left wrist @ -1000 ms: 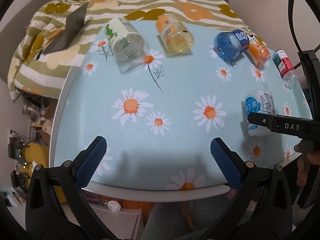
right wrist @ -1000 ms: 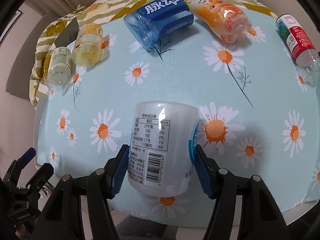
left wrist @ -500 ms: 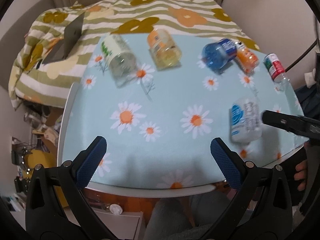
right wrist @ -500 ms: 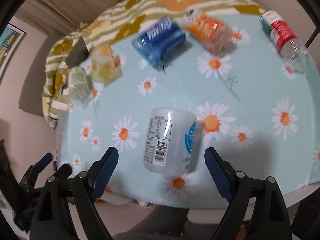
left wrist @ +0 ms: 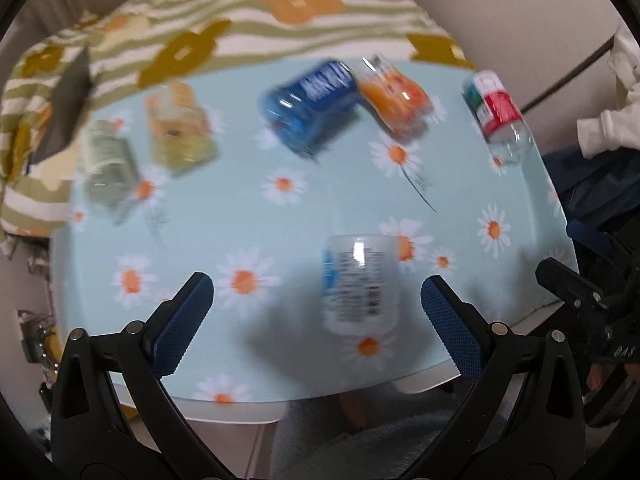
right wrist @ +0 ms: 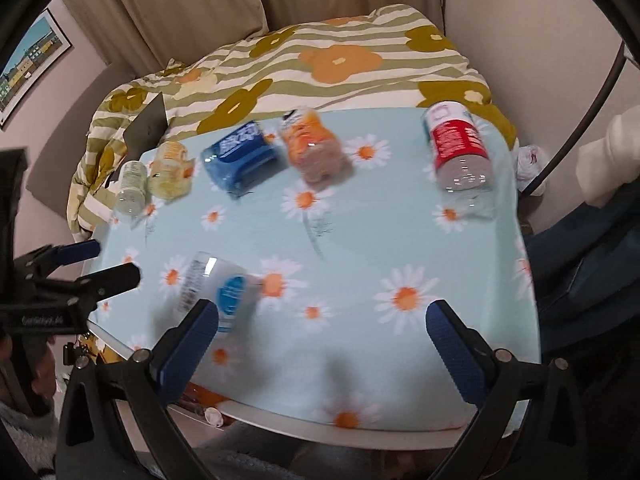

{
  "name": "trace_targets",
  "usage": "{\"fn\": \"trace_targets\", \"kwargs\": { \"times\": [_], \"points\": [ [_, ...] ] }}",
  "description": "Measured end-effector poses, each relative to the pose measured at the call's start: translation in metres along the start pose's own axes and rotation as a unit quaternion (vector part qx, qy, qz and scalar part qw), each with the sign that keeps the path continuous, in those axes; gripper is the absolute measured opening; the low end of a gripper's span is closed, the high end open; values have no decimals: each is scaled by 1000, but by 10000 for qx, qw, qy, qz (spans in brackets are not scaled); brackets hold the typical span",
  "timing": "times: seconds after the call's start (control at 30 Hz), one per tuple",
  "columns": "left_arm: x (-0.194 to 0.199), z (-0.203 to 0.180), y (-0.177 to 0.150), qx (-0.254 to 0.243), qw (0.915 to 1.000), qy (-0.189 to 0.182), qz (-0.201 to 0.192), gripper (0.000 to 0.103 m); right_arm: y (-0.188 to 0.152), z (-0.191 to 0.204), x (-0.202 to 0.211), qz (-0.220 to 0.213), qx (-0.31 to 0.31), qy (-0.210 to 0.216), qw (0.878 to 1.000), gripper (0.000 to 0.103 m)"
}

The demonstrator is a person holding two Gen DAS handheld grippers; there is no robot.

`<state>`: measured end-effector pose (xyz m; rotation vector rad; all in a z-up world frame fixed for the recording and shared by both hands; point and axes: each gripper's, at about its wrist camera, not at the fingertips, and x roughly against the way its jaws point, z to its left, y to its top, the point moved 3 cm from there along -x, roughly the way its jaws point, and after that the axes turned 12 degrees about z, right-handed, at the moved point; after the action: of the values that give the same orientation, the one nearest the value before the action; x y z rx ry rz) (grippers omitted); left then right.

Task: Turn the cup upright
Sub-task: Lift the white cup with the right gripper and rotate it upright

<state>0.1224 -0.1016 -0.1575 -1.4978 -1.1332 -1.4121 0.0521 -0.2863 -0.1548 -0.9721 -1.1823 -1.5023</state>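
A white cup [left wrist: 360,284] with a blue-and-white label stands on end near the front edge of the daisy tablecloth [left wrist: 224,220]; blur hides which end is up. My left gripper [left wrist: 318,308] is open, with the cup ahead of it, nearer its right finger and untouched. My right gripper [right wrist: 322,328] is open and empty, and the white cup [right wrist: 216,288] lies just beyond its left finger [right wrist: 188,344]. Each gripper shows in the other's view: the right gripper's finger [left wrist: 572,292] at the right edge, the left gripper's fingers [right wrist: 80,276] at the left edge.
Several other cups lie on their sides along the far edge: green [left wrist: 106,164], yellow [left wrist: 178,128], blue [left wrist: 312,104], orange [left wrist: 394,96] and red-labelled [left wrist: 498,116]. A flowered striped blanket [right wrist: 340,60] lies behind the table. The table's white front rim [right wrist: 320,428] is close to both grippers.
My right gripper opened, let go of the white cup and drew back to the right. My left gripper swung right, so the cup now sits between its open fingers.
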Motion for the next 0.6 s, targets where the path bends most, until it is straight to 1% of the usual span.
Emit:
{"fn": "trace_targets", "kwargs": {
  "times": [0.07, 0.17, 0.3, 0.4, 0.47, 0.57, 0.6],
  "points": [
    [-13, -10, 7, -18, 9997, -41, 244, 103, 0, -13, -4, 5, 44, 6, 10000, 103],
    [-37, -20, 17, 2, 9981, -14, 621, 103, 0, -27, -15, 86, 169, -99, 9998, 103],
    [-64, -25, 27, 168, 9940, -23, 1082, 103, -1, -39, -31, 231, 388, -187, 9988, 103],
    [-78, -24, 30, 324, 9899, -47, 1378, 102, 0, -46, -42, 330, 493, -143, 9981, 103],
    [-85, -24, 31, 388, 9877, -62, 1512, 98, 1, -49, -48, 376, 505, -78, 9980, 103],
    [-92, -24, 33, 433, 9855, -86, 1637, 98, 4, -54, -56, 445, 477, 8, 9979, 103],
    [-94, -24, 34, 442, 9850, -84, 1665, 96, 5, -55, -58, 461, 466, 22, 9979, 103]
  ]
}}
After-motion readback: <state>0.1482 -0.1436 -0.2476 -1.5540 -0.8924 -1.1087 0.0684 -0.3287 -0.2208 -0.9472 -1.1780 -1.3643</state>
